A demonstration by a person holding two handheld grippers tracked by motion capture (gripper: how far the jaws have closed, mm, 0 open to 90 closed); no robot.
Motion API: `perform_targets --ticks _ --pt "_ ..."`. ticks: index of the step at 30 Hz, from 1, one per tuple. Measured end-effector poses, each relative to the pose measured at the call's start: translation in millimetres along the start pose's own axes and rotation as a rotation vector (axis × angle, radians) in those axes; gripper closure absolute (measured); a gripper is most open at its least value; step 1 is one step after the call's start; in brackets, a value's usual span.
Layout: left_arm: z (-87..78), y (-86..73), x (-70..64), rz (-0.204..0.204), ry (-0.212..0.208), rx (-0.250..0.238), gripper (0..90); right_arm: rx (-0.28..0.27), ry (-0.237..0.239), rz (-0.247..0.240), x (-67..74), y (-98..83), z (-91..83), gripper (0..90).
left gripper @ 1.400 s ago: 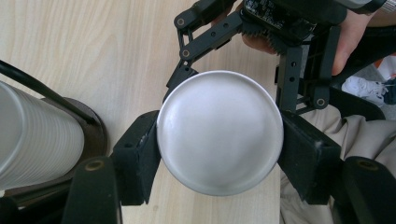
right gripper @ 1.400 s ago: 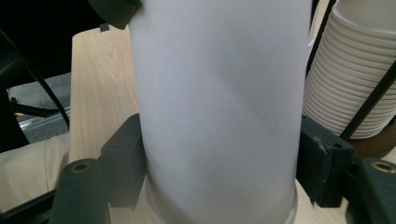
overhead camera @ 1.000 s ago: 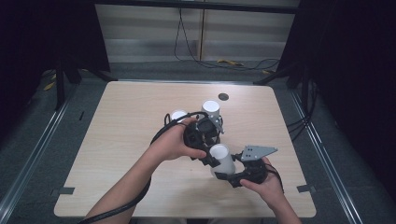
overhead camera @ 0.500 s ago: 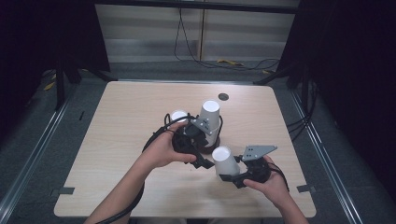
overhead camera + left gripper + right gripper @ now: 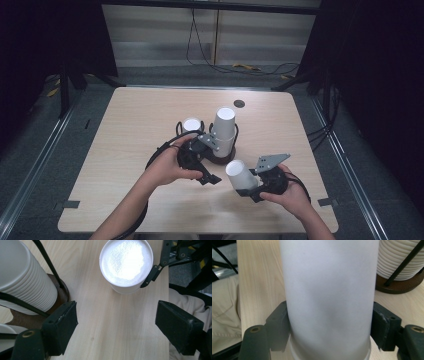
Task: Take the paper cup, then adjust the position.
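Observation:
A white paper cup (image 5: 238,174) (image 5: 328,290) lies tilted, bottom end up, in my right gripper (image 5: 246,188) (image 5: 328,315), whose jaws are shut on its sides near the rim. My left gripper (image 5: 214,165) (image 5: 117,315) sits just left of it. Its jaws have opened wider within the last second, and only bare table lies between them. The left gripper view looks at the held cup's bottom (image 5: 126,262). A tall stack of white cups (image 5: 223,131) (image 5: 22,280) (image 5: 399,260) stands in a wire holder on a brown base (image 5: 220,159) (image 5: 397,286), just beyond my left gripper.
A second white cup (image 5: 191,125) stands in a wire holder left of the stack. A small dark disc (image 5: 239,104) lies near the far edge of the wooden table (image 5: 130,130). The dark floor and rails (image 5: 30,170) border the table.
My left hand has come down and toward the near side, away from the stack's top, so the stack shows more fully. The right gripper has kept still with its cup.

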State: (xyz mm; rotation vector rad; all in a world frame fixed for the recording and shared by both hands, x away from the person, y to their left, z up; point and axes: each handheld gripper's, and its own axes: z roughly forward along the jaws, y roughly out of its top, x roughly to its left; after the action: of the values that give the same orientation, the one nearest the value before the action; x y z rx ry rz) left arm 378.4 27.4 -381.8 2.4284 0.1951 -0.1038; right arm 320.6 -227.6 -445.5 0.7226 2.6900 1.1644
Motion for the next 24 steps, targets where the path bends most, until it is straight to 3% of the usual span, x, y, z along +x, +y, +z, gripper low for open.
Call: perform_targets --ticks 10,14,24 --pt "3.3 -14.6 -2.0 -0.023 0.009 -0.006 17.7 0.097 0.003 -0.066 1.8 9.1 6.4 27.5" --pt "2.9 -16.8 -1.9 -0.028 0.005 -0.009 17.7 0.116 0.005 -0.096 1.7 13.4 7.7 27.4" --pt "3.0 -24.3 -3.1 -0.033 0.013 -0.004 17.8 0.141 0.016 -0.12 1.6 18.9 9.4 27.2"
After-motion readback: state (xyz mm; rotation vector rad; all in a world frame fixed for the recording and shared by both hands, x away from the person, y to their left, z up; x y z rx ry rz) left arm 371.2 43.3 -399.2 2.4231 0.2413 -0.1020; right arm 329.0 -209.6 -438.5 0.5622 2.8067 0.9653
